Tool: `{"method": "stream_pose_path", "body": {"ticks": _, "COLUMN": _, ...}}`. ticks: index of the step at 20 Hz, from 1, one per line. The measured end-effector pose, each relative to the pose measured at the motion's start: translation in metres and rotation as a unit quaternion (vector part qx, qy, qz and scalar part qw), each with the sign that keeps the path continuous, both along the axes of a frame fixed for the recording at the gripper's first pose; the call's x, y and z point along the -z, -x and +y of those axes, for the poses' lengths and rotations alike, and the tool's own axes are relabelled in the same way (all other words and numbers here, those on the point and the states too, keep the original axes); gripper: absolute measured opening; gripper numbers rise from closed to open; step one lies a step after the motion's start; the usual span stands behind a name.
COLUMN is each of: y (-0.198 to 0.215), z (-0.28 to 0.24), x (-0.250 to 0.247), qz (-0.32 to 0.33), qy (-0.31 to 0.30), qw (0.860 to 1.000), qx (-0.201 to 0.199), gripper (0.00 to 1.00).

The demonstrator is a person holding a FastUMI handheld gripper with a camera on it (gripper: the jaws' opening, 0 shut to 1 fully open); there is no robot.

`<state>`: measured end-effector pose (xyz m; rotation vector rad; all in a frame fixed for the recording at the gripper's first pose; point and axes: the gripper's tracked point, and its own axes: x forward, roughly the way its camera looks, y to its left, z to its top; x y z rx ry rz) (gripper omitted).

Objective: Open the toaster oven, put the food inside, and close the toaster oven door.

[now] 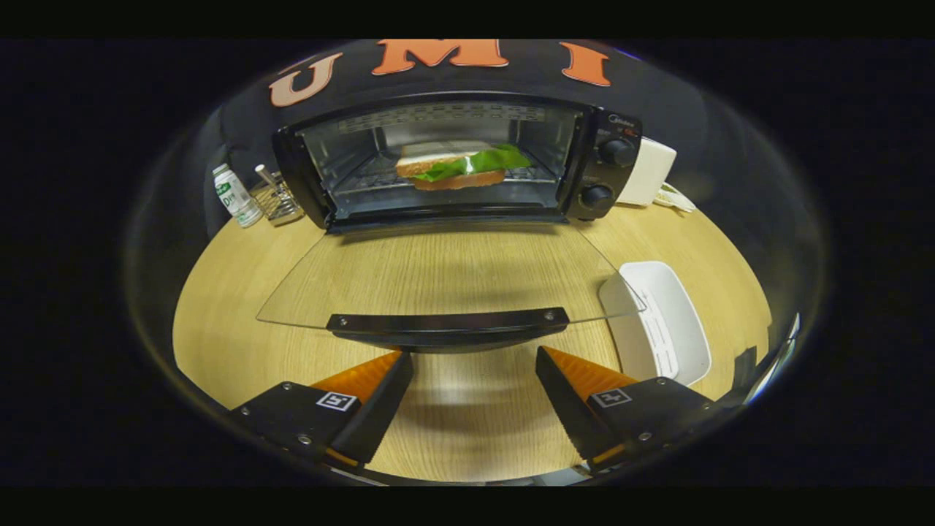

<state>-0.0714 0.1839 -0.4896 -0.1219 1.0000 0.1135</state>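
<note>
Jaws of the gripper (475, 365) stand wide and empty, low over the table (219, 321), just short of the door handle (447, 321). That handle's long axis runs crosswise to the fingers, straight ahead. Its glass door (438, 270) lies folded flat, and beyond it the sandwich (460, 166) already sits on the rack inside the toaster oven (456, 161). Closing likely means lifting the handle from beneath
</note>
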Motion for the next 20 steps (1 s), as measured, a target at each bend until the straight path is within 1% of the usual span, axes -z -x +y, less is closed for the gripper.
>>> {"method": "stream_pose_path", "body": {"ticks": 3, "y": -0.017, "z": 0.001, "x": -0.026, "qz": -0.031, "qy": -0.011, "qw": 0.999, "qx": 0.009, "gripper": 1.0}}
{"method": "stream_pose_path", "body": {"ticks": 10, "y": -0.073, "z": 0.012, "x": -0.084, "qz": -0.1, "qy": -0.037, "qw": 0.994, "qx": 0.026, "gripper": 1.0}}
{"method": "stream_pose_path", "body": {"ticks": 13, "y": -0.099, "z": 0.017, "x": -0.097, "qz": -0.122, "qy": -0.042, "qw": 0.991, "qx": 0.028, "gripper": 1.0}}
{"method": "stream_pose_path", "body": {"ticks": 18, "y": -0.141, "z": 0.027, "x": -0.114, "qz": -0.156, "qy": -0.066, "qw": 0.985, "qx": 0.044, "gripper": 1.0}}
{"method": "stream_pose_path", "body": {"ticks": 20, "y": -0.149, "z": 0.03, "x": -0.117, "qz": -0.161, "qy": -0.074, "qw": 0.983, "qx": 0.051, "gripper": 1.0}}
